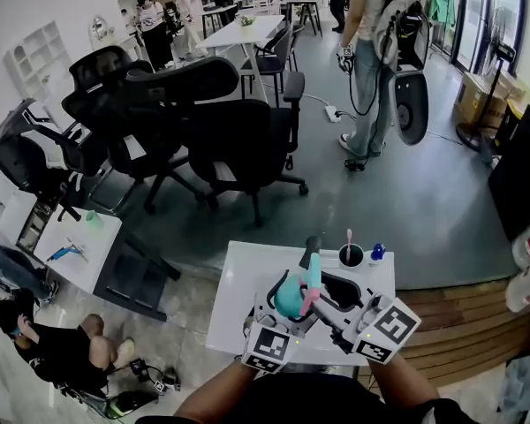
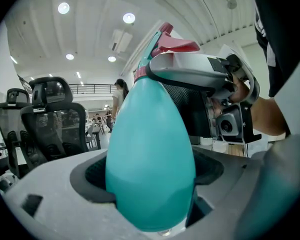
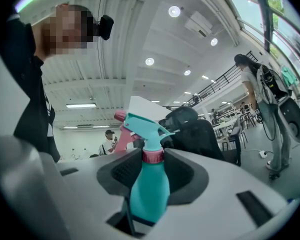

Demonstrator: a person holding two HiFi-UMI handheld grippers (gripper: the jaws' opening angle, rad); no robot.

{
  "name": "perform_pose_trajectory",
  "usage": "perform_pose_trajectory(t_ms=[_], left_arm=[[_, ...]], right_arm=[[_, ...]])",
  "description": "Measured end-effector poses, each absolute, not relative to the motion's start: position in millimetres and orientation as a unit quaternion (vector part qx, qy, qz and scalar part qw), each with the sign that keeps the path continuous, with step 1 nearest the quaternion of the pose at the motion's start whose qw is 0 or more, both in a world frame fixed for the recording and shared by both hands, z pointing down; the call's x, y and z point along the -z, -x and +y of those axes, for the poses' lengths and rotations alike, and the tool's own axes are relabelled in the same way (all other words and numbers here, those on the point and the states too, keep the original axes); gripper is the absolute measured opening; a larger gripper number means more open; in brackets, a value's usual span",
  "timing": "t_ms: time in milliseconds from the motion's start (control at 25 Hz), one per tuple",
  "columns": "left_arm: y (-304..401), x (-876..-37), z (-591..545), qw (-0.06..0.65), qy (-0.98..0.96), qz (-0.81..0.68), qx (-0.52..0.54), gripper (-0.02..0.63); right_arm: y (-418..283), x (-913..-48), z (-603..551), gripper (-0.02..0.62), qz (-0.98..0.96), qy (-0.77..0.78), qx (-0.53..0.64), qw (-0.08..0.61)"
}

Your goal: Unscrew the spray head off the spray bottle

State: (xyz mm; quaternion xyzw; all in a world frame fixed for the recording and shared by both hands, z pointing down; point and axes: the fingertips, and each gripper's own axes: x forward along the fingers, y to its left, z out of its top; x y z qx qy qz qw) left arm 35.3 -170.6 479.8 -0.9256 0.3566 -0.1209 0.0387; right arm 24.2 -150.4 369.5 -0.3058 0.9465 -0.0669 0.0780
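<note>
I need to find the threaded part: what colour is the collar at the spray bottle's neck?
Pink collar; right gripper view shows it best.

Floor: the floor [image 1: 406,210] is grey and smooth; a wooden step [image 1: 459,316] sits at one side.
Chairs: big black office chairs [image 1: 238,140] stand bunched together.
Tables: one small white table [image 1: 234,299] close by, more white tables [image 1: 238,34] far back.
Windows: tall windows [image 1: 477,11] on the right.
Lights: round ceiling lights [image 2: 129,18], all on.
</note>
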Motion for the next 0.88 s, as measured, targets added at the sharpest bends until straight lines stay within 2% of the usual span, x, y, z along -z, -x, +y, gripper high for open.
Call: perform_pose_trajectory(t_ms=[240,440,880], left_arm=[[-39.4,-472.2,-162.3,0.052,0.94,0.321,0.104,0.446],[-45.8,-466.4,-145.3,0.048,0.967,0.236,0.086,0.446],[-54.7,-470.5,-86.7,0.068,0.995,-0.004,0.078,0.445]], right_arm=[[-26.0,-363.1,-143.5,0.137,0.96,0.267,0.049,0.069],[-24.6,-357.1,-131.5,0.137,0.976,0.211,0.024,0.055],[-19.4,-363.2,-80.9,0.133,0.999,-0.028,0.008,0.02]])
